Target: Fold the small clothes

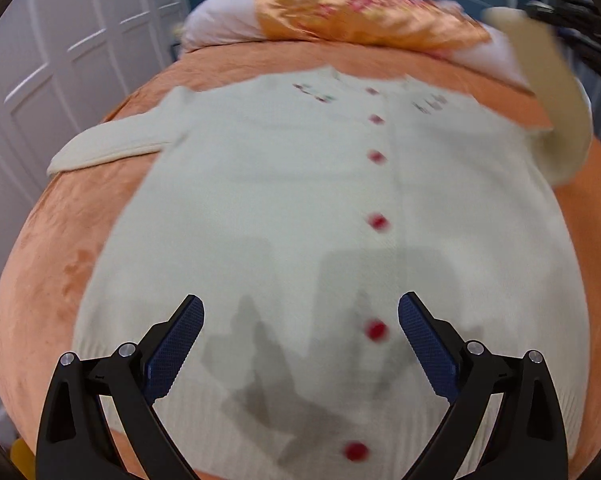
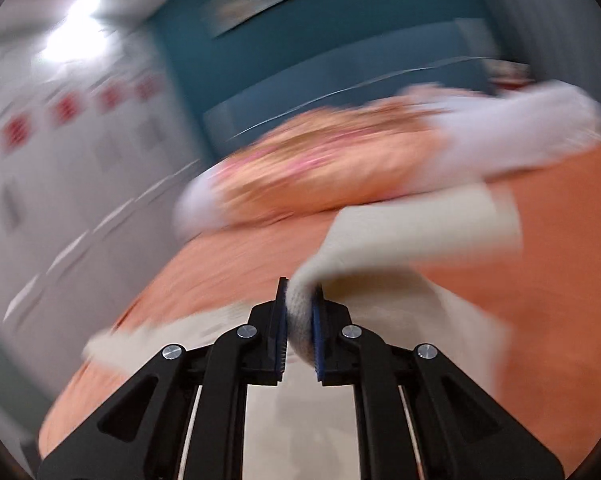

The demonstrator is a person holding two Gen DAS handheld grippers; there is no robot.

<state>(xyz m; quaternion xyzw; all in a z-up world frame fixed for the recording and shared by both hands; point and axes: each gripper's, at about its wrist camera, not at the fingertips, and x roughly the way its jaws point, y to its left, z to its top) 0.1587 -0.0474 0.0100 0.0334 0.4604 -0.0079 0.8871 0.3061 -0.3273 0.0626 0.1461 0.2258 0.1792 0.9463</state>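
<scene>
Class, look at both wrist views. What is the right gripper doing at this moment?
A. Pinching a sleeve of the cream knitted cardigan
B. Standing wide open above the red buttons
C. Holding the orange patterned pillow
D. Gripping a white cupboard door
A: in the right wrist view the right gripper has its blue pads closed on a fold of the cream knitted cardigan's sleeve, lifted off the orange bedspread.

Cream cardigan (image 1: 280, 200), red buttons, flat, sleeve lifted

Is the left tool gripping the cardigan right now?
No, the left tool stands wide open above the cream cardigan, with no fabric pinched between its blue pads.
</scene>
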